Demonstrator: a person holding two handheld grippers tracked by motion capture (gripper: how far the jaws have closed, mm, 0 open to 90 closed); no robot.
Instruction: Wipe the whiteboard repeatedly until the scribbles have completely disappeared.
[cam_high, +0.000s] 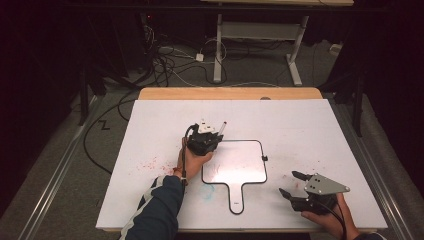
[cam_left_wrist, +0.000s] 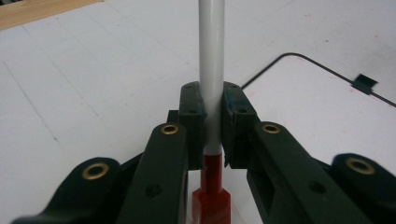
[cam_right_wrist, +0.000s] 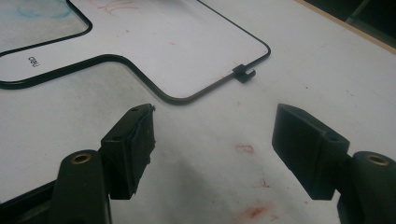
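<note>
At centre frame the left claw (cam_high: 214, 134) clamps a marker (cam_left_wrist: 211, 74) at the whiteboard's (cam_high: 245, 172) upper-left corner, while the right claw (cam_high: 292, 184), jaws apart, waits lower right on the bench (cam_high: 310, 125).

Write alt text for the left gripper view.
The left tongs are shut on a marker, whose grey barrel runs up the middle and whose red end sits low between the jaws. Beyond lies the white table, with a corner of a black-edged whiteboard at right.
</note>
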